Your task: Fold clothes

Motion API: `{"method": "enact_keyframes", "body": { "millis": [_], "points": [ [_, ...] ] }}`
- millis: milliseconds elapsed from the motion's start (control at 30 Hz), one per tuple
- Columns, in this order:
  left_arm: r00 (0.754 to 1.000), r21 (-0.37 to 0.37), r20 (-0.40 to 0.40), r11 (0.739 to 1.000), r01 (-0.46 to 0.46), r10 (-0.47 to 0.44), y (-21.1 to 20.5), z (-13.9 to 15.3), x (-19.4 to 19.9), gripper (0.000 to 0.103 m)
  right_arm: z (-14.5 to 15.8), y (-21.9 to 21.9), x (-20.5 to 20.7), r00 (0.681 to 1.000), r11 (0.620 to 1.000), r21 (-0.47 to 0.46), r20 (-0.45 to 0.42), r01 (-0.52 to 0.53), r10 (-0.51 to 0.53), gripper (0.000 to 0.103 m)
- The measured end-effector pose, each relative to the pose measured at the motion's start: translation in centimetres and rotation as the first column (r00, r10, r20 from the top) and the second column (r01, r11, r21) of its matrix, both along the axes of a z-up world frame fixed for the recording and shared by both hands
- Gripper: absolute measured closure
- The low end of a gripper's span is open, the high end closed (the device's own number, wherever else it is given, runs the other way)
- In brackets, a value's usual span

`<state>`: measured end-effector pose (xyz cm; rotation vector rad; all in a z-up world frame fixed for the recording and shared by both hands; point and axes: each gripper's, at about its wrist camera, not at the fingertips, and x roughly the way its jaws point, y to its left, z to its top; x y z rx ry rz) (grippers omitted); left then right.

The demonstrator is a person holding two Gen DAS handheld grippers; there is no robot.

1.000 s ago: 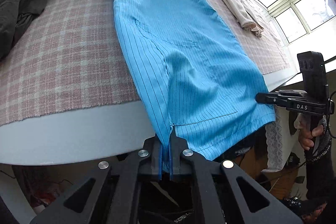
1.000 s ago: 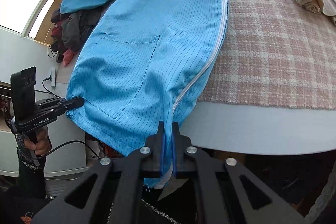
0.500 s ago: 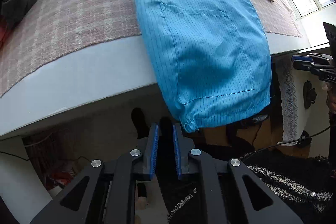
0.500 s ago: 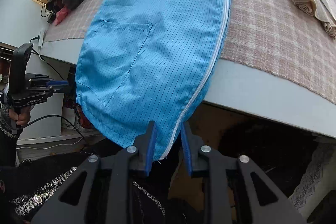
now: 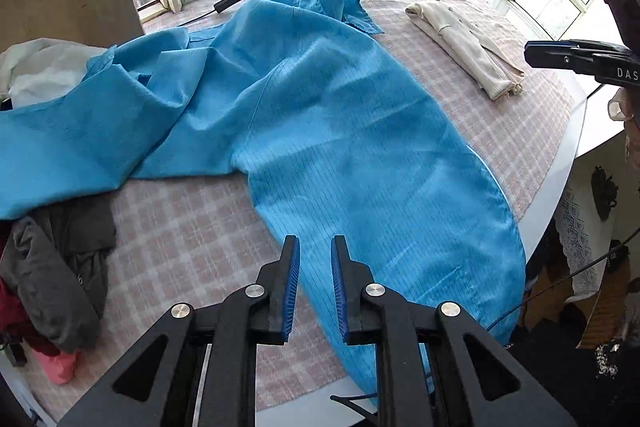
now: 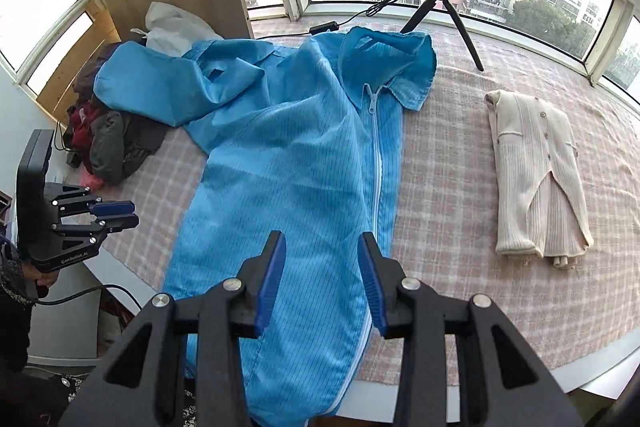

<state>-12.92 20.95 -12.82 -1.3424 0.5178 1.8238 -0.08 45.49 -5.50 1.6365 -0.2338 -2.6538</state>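
blue striped coat lies front-up on the plaid cover, zip closed, collar toward the windows, hem hanging over the near table edge. one side already looks turned in along the zip line, judging by the narrow shape; the other sleeve sprawls out from the coat toward the dark clothes pile, unfolded

cream cardigan sits well apart from the coat on its zip side, already folded into a neat stack. so one garment reads as done, the coat as mid-fold

left gripper hovers over the coat's lower part, jaws parted only a little, nothing between them, no cloth pinched

right gripper hovers over the coat near the zip, jaws opening, wider than the left's, nothing held

ring light tripod stands just beyond the coat's collar

left to do, as judged: bring the loose sleeve in over the coat, then fold the hem up toward the collar, then set it beside the cardigan. dark pile beyond the coat's sleeve appears untouched, more garments likely waiting
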Motion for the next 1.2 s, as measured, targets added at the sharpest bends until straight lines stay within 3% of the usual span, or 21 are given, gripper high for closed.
{"method": "enact_keyframes", "body": {
  "millis": [100, 233, 433, 667, 700, 767, 800, 900, 967, 1033, 1133, 1200],
  "points": [
    [1.000, -0.008, 0.010, 1.000, 0.004, -0.004, 2.2, -2.1, -3.4, 0.088, -0.5, 1.6, -5.4, 0.997, 0.997, 0.023, -0.020, 0.071, -0.071, 0.062],
    [0.999, -0.041, 0.042, 0.999, 0.004, -0.002, 4.3, -5.6, -6.9, 0.088, -3.0, 3.0, -12.0, 0.993, 0.992, -0.042, 0.013, 0.119, -0.119, 0.062],
    [0.994, -0.067, 0.107, 0.998, 0.001, 0.006, 5.0, -9.4, -9.0, 0.088, -7.0, 2.2, -21.2, 0.997, 0.997, -0.059, 0.054, 0.059, -0.055, 0.062],
    [0.992, -0.077, 0.128, 0.997, 0.021, -0.011, 5.2, -10.9, -9.2, 0.088, -12.9, 2.2, -29.1, 0.985, 0.999, -0.046, 0.168, -0.021, 0.029, 0.059],
    [0.991, -0.076, 0.132, 0.997, 0.022, -0.012, 5.2, -10.9, -9.3, 0.088, -13.3, 2.2, -29.7, 0.983, 0.998, -0.044, 0.178, -0.041, 0.048, 0.071],
    [0.990, -0.074, 0.137, 0.997, 0.024, -0.014, 5.1, -10.9, -9.2, 0.088, -12.5, 2.3, -30.3, 0.981, 0.994, 0.052, 0.176, -0.093, 0.083, 0.102],
    [0.990, -0.074, 0.139, 0.997, 0.026, -0.015, 5.0, -11.0, -9.1, 0.088, -11.8, 2.3, -30.6, 0.980, 0.986, 0.113, 0.175, -0.119, 0.098, 0.102],
    [0.990, -0.073, 0.143, 0.997, 0.031, -0.020, 5.0, -11.0, -8.8, 0.088, -7.6, 3.3, -31.2, 0.991, 0.905, 0.408, 0.103, -0.118, 0.083, 0.102],
    [0.989, -0.069, 0.148, 0.997, 0.033, -0.022, 5.0, -10.9, -8.7, 0.088, -5.7, 4.2, -32.0, 0.995, 0.844, 0.528, 0.079, -0.093, 0.060, 0.102],
    [0.988, -0.070, 0.153, 0.997, 0.034, -0.023, 5.1, -11.0, -8.7, 0.087, -5.8, 4.7, -33.0, 0.994, 0.792, 0.602, 0.096, -0.101, 0.054, 0.101],
    [0.986, -0.069, 0.166, 0.997, 0.030, -0.018, 5.0, -11.0, -8.9, 0.087, -8.5, 4.2, -33.9, 0.980, 0.752, 0.632, 0.173, -0.190, 0.102, 0.099],
    [0.991, -0.075, 0.136, 0.997, 0.019, -0.008, 4.2, -10.1, -9.0, 0.087, -9.6, 4.2, -33.9, 0.974, 0.714, 0.668, 0.207, -0.211, 0.093, 0.086]
  ]
}}
